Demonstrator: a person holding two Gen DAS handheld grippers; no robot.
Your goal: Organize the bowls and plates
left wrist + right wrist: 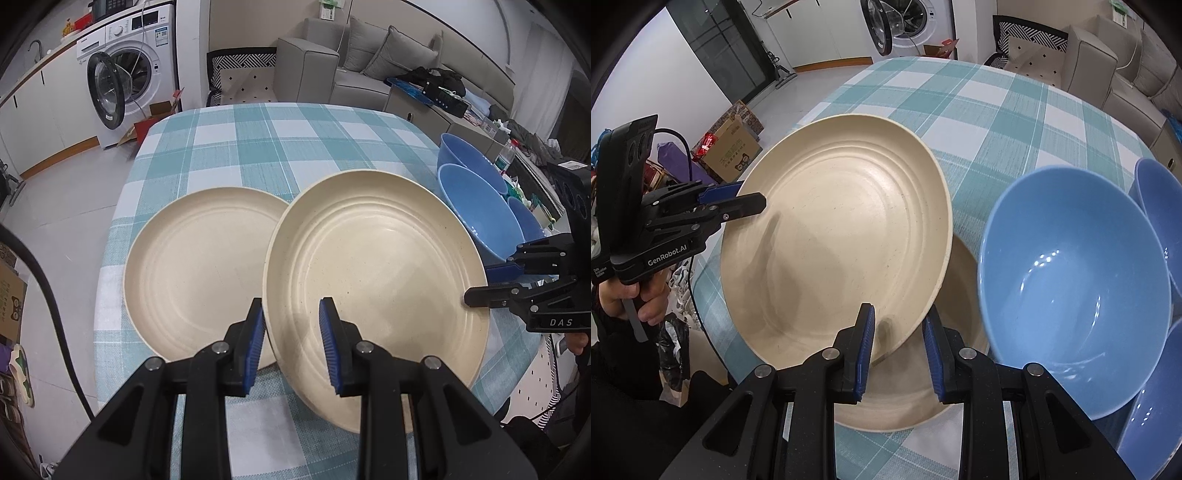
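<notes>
1. A cream plate (373,280) is held tilted above the checked tablecloth (258,147), its edge overlapping a second cream plate (199,269) lying flat
2. The left gripper (291,343) is clamped on its near rim; the right gripper (899,349) grips the opposite rim
3. Blue bowls (1071,280) sit just beside, on the right

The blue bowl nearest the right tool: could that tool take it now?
Probably not: the right tool is shut on the rim of the raised cream plate, which the left tool also grips. The blue bowl stands beside it with nothing between, so after releasing the plate the way looks free.
</notes>
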